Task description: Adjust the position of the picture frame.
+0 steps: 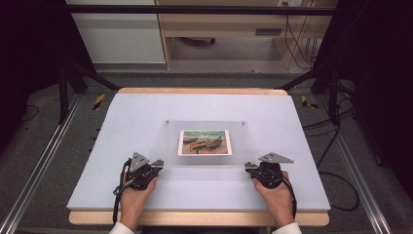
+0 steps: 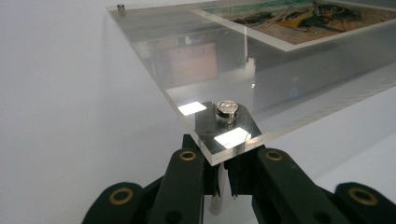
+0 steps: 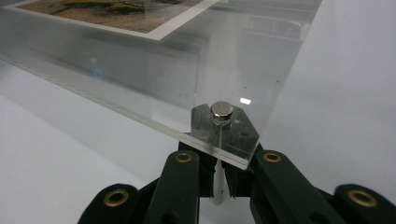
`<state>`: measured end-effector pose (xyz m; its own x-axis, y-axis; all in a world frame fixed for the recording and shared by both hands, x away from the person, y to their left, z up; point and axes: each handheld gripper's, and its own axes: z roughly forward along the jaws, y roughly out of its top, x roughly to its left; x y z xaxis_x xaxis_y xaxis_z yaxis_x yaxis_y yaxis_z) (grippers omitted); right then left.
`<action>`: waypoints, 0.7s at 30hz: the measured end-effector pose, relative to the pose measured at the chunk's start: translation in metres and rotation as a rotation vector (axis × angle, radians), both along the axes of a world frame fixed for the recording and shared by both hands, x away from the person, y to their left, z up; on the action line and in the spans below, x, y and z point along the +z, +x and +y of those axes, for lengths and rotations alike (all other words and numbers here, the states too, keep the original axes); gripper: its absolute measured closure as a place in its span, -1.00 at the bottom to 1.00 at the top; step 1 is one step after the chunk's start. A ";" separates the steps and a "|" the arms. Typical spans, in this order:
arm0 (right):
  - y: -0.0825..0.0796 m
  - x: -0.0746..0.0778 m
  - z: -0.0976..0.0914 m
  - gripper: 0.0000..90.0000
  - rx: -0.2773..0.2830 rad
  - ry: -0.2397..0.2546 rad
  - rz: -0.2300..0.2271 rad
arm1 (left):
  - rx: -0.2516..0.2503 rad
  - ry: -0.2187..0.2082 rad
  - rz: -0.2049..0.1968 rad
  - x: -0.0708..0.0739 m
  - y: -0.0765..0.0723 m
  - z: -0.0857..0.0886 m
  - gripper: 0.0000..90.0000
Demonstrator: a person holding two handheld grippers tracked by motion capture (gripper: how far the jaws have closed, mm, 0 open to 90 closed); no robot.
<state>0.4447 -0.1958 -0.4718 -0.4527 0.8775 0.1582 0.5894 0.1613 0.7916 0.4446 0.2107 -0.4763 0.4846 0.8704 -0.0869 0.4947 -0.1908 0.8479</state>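
The clear acrylic picture frame, holding a colourful boat print, lay flat mid-table on the white foam mat. The left gripper and right gripper each sat at a near corner, jaws nearly closed around the metal standoff post beneath it, probably so both corners could lift level.

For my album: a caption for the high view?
Two hand-held grippers clamp the near corners of a clear picture frame.
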 end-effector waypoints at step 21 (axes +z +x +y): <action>-0.005 0.002 -0.007 0.37 -0.019 0.020 0.018 | -0.012 0.047 0.023 0.003 -0.001 0.006 0.35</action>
